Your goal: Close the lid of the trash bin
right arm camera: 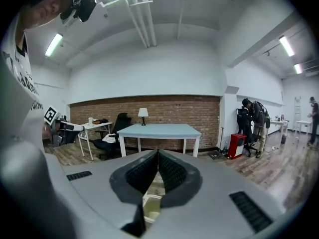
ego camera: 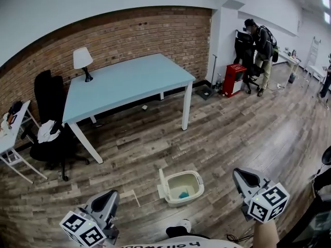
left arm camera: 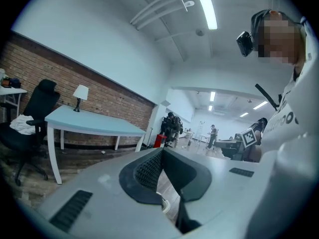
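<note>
Both tools are clenched and empty. The left gripper [ego camera: 106,201] and the right gripper [ego camera: 243,179] flank the small cream plastic trash bin [ego camera: 183,189], which sits low between them. Its upright lid [ego camera: 161,184] is nearest the left gripper, so that one should probably tip it over gently.

table [ego camera: 126,81] blue, lamp [ego camera: 83,61] on its corner | black chair [ego camera: 51,133] beside | red box [ego camera: 234,79] near wall

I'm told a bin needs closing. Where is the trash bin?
In the head view, the trash bin stands on the wooden floor, low centre, between the left gripper and the right gripper, in front of the blue table.
</note>
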A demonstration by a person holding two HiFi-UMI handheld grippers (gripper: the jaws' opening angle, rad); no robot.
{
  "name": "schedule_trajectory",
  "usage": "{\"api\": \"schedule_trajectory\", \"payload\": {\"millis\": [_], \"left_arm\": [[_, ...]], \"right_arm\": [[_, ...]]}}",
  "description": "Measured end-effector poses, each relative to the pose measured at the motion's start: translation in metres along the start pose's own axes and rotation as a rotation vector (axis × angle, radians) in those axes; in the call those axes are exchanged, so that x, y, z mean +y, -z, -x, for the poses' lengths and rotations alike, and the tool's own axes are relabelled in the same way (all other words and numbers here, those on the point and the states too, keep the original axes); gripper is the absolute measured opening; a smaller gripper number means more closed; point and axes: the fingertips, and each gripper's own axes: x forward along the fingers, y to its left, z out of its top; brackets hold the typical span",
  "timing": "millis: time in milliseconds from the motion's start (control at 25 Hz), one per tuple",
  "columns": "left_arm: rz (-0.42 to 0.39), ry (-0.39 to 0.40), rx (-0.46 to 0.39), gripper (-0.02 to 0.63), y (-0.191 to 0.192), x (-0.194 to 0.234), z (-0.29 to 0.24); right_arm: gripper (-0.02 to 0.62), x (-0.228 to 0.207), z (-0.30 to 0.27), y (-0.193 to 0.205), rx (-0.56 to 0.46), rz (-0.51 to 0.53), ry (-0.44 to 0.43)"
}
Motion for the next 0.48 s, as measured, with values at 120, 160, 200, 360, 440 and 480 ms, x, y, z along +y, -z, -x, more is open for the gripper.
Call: {"api": "schedule_trajectory", "payload": {"millis": [120,160,200,360,440,480], "left_arm": [[-0.011,0.004,-0.002,0.008,-0.012,0.004,-0.034],[-0.014,0.006,-0.001,0.008,-0.016,0.006,-0.045],[-0.019,0.010,0.002,0.008,-0.020,0.008,-0.056],[-0.078,-0.002,0.000,0.008,-0.032,0.021,-0.096],[-0.094,0.000,-0.010,0.008,-0.036,0.022,-0.113],[-0.095,0.005,-0.008,0.008,-0.037,0.021,-0.121]], "right_arm": [[0.009,-0.026,-0.009,0.002,0.021,-0.012,0.019],[0.009,-0.035,-0.011,0.002,0.026,-0.017,0.029],[0.009,-0.043,-0.013,0.001,0.026,-0.020,0.038],[0.009,-0.071,-0.019,0.003,0.021,-0.015,0.049],[0.009,-0.083,-0.023,0.010,0.033,-0.022,0.053],[0.009,-0.089,-0.025,0.013,0.037,-0.028,0.055]]}}
